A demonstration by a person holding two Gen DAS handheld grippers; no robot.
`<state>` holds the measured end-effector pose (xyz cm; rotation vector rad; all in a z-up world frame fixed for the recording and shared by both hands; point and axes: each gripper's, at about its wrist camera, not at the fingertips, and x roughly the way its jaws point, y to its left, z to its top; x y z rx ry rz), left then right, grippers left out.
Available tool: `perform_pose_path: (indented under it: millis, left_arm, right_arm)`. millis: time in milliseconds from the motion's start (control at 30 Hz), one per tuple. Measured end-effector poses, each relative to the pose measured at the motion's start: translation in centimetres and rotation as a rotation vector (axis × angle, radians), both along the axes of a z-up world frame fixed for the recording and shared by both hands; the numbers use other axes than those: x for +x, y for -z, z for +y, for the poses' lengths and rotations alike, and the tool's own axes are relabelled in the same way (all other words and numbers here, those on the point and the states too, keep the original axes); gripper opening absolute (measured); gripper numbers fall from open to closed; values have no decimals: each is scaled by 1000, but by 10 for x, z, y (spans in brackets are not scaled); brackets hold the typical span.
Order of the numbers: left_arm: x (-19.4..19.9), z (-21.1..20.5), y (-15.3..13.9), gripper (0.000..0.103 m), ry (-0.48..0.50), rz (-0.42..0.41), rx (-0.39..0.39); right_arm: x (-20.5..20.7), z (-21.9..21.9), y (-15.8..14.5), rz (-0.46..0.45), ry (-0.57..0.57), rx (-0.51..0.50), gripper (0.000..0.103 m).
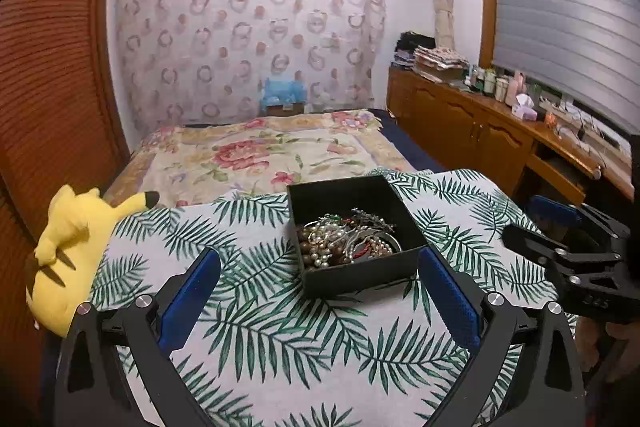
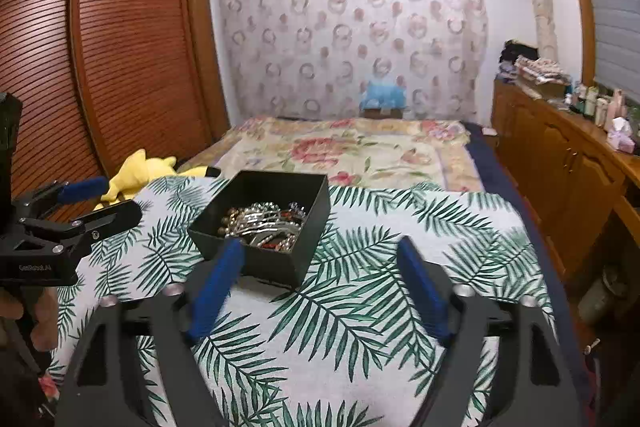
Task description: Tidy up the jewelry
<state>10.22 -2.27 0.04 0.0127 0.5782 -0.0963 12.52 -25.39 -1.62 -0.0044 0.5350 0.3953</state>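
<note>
Sitting in a tangled heap, the jewelry fills the near part of a lidless black box: pearl-like beads, silvery chains, a few red and green bits, all knotted together. Can't separate individual pieces from either view.

Box rests on a palm-leaf cloth spread over the bed's foot end; floral bedspread behind it, yellow plush toy off the cloth's left edge.

Left hand-held gripper: jaws spread wide, nothing between them, hovering just short of the box's near wall. Right hand-held gripper: also spread and empty, box ahead and slightly to its left; its left finger overlaps the box's near corner in its own view, contact unclear.

Step call: ambiguous. Everything heaped in one box, no pieces on the cloth, both tools empty. That fits a pile waiting to be sorted out, and equally fits pieces already gathered into the box. No dividers or second container visible to settle it.

Whichever it is, any pick from that heap needs a narrow pinch on one strand, slow lift; chains will drag neighbours. The box looks light, so it may slide unless the other gripper steadies a wall.
</note>
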Motion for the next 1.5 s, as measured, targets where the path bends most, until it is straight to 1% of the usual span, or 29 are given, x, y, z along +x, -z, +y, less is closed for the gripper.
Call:
perform_pose_path:
  millis: [133, 167, 333, 567, 767, 1500]
  left_arm:
    - [-11, 5, -1, 95, -29, -8, 10]
    - [-14, 5, 0, 95, -34, -7, 13]
    - [-26, 7, 6, 95, -28, 3, 8]
    - [-31, 9, 12, 95, -53, 7, 9]
    - [-32, 9, 11, 95, -52, -3, 14]
    - [-33, 9, 11, 95, -47, 0, 8]
  right_arm:
    - [-12, -4, -3, -11, 24, 11, 99]
    - [-15, -5, -3, -15, 28, 14, 101]
    - [-23, -6, 0, -22, 47, 19, 101]
    - [-27, -8, 2, -21, 71, 18, 101]
    - [-28, -7, 3, -21, 69, 17, 101]
    - [-29, -7, 3, -23, 71, 16, 101]
